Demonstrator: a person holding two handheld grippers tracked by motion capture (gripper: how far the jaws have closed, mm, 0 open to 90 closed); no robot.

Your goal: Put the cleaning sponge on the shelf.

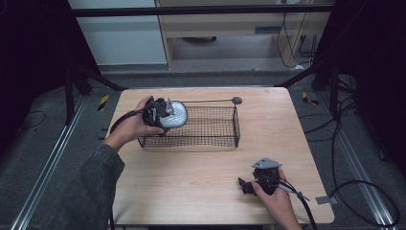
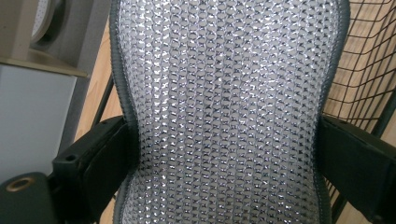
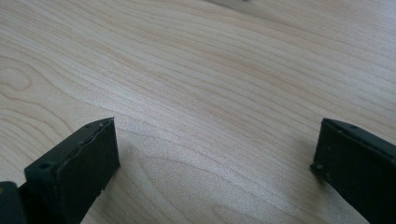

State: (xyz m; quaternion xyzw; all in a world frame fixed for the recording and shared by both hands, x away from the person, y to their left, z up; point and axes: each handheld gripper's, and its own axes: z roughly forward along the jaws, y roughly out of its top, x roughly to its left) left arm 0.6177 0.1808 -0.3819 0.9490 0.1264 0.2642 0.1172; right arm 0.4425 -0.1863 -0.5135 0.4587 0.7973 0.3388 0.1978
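Two grippers: left gripper (image 1: 165,115) fingers clamp silver mesh pad (image 2: 224,112) above wire basket (image 1: 210,139), right gripper (image 1: 246,186) fingers wide apart, empty.

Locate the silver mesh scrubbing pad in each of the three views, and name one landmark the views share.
High view: the silver mesh pad sits left of centre, clamped in the left gripper over the left end of the wire basket.
Left gripper view: the pad runs top to bottom through the middle, pinched between both jaws.
Right gripper view: the pad is not in it.
Shared landmark: the light wooden table.
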